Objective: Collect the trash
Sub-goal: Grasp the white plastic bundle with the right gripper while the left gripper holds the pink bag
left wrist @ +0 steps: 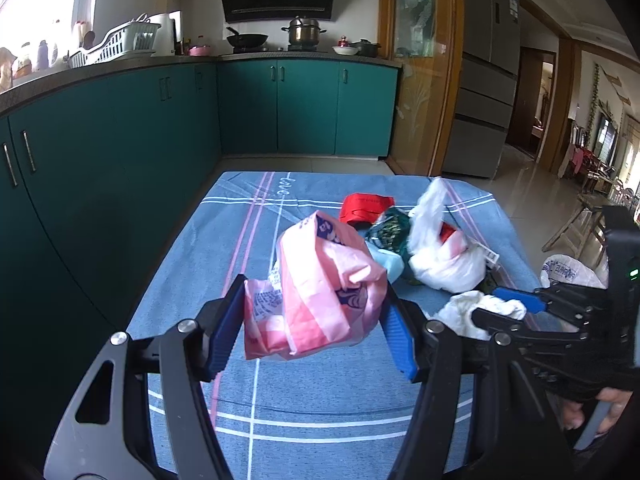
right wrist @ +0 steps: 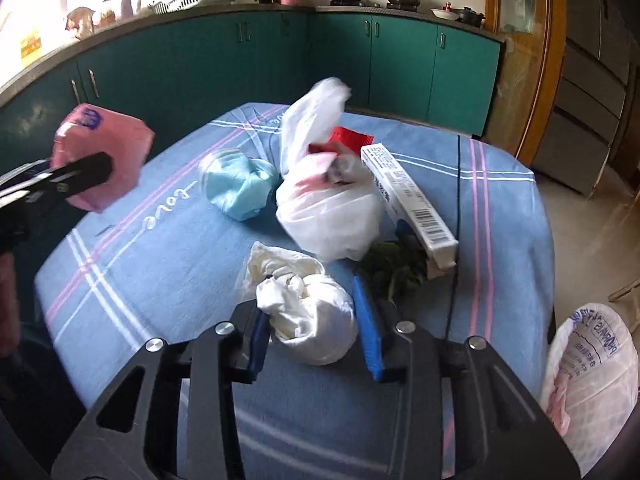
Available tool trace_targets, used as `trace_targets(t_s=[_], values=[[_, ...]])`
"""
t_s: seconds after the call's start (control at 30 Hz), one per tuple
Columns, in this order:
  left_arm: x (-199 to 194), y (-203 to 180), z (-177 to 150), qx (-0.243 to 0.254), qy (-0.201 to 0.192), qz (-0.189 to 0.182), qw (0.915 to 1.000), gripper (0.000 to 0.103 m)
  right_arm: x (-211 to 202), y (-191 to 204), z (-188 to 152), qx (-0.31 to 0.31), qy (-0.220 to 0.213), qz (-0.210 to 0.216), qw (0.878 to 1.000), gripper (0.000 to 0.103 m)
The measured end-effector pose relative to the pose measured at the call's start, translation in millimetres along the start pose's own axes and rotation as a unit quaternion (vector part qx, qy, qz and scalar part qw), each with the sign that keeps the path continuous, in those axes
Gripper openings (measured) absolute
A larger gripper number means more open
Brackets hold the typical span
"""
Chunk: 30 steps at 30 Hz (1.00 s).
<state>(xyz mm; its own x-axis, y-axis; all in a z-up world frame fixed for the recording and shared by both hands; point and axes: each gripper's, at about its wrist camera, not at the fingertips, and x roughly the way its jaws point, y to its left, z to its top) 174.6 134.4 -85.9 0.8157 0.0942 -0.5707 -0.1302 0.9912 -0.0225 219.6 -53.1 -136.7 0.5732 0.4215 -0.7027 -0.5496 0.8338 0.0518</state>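
My left tool (left wrist: 316, 320) grips one pink wrapper (left wrist: 320, 288), lifted above the tabletop (left wrist: 180, 280). My right tool (right wrist: 312, 332) pinches one white crumpled wad (right wrist: 308, 316) resting just before the single white plastic bag (right wrist: 328, 208). Beside that bag lie one blue wad (right wrist: 240, 188) and one carton (right wrist: 408, 200).

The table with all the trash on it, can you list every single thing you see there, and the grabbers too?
Tablecloth: 1, blue with pink and white stripes, covers the table.
Pink wrapper: 1, pink and white, lifted above the cloth.
White crumpled wad: 1, white, near edge of cloth.
White plastic bag: 1, white, red bits inside, middle.
Light blue wad: 1, left of that bag.
Carton: 1, white with barcode, leaning on the bag.
Red packet: 1, far side.
Green leaves: some, under the carton.
Printed sack: 1, white, beside the table.
Left gripper: shut on pink wrapper.
Right gripper: around white crumpled wad.
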Motion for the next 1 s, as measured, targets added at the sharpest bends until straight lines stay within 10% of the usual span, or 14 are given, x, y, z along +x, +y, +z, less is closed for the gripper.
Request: trace_targets(t_s=[0.27,0.7,1.0], values=[[14,-24,-13,0.032,0.060,-0.068,0.9954,0.065,-54,-35,-4,0.011,-0.036,-0.019,0.999,0.039],[34,-42,-31,0.065,0.120,-0.066,0.9884,0.065,-26,-60,-18,0.026,0.012,-0.011,1.000,0.039],[37,-43,-35,0.074,0.128,-0.059,0.9872,0.073,-8,-57,-22,0.027,0.030,-0.021,0.999,0.068]])
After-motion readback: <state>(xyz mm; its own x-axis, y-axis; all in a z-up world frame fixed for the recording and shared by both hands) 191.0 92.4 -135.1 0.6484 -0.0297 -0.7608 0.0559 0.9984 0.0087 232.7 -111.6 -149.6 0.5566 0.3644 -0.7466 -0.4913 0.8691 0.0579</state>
